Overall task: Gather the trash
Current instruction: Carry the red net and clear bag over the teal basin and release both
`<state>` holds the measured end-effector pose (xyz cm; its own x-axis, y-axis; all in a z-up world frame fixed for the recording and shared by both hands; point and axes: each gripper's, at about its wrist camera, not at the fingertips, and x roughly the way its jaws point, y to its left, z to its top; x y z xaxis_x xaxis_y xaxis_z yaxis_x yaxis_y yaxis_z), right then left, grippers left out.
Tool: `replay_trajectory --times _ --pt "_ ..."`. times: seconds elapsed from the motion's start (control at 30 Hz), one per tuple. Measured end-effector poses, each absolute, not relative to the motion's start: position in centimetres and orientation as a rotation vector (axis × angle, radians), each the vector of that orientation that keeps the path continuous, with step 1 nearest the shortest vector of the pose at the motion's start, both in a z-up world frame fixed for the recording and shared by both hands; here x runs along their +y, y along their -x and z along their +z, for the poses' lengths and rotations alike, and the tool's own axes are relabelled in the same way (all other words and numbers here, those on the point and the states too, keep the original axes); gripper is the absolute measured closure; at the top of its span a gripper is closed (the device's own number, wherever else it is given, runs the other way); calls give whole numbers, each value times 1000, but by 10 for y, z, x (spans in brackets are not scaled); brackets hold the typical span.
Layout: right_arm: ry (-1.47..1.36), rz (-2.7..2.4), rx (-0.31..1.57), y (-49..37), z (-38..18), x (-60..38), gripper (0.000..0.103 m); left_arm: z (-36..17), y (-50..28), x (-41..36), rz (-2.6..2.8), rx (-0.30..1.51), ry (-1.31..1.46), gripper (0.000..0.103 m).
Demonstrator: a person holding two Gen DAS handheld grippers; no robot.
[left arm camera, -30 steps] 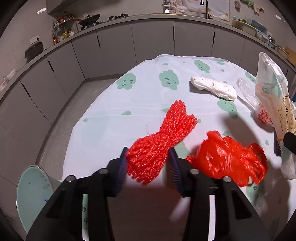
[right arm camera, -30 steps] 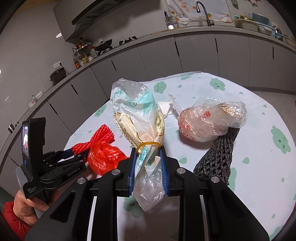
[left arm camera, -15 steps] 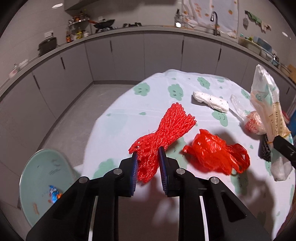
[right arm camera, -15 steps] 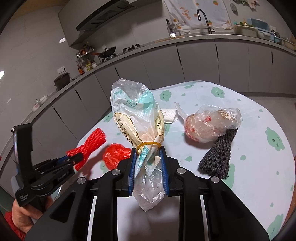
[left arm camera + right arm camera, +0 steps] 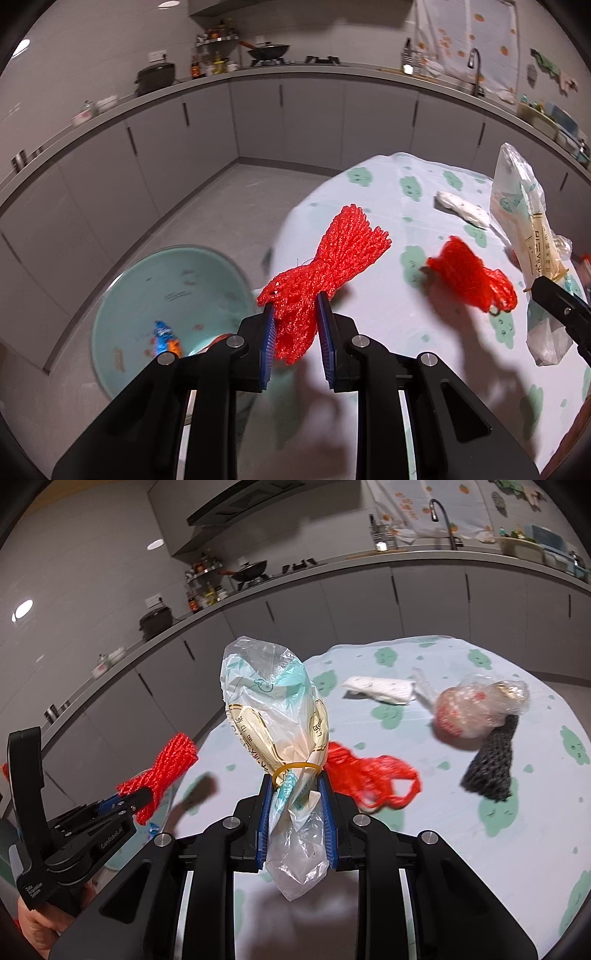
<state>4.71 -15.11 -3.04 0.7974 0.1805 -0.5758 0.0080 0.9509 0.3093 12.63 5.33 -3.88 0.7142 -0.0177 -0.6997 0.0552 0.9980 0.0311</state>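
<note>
My left gripper (image 5: 295, 325) is shut on a red foam fruit net (image 5: 325, 258), lifted off the round table and hanging over its left edge, near a pale green bin (image 5: 122, 295) on the floor. The right wrist view shows the same red net (image 5: 166, 771) at the left. My right gripper (image 5: 295, 805) is shut on a clear plastic bag (image 5: 280, 709) tied with a yellow rubber band, held upright above the table. A red plastic bag (image 5: 369, 775) lies on the cloth just beyond it.
On the cloud-print tablecloth (image 5: 480, 849) lie a white foam net (image 5: 380, 688), a clear bag with red print (image 5: 476, 709) and a black foam net (image 5: 491, 760). The bin holds a blue-orange wrapper (image 5: 166, 338). Grey kitchen cabinets (image 5: 314, 122) ring the room.
The left gripper closed on the red net, lifted it and carried it left off the table toward the bin. The right gripper, still holding the plastic bag, drifted left and rose slightly.
</note>
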Motion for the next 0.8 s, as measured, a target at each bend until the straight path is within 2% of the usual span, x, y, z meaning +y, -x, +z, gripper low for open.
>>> replay_trajectory --times 0.8 --pt "-169 278 695 -62 -35 -29 78 -43 -97 155 138 781 58 81"
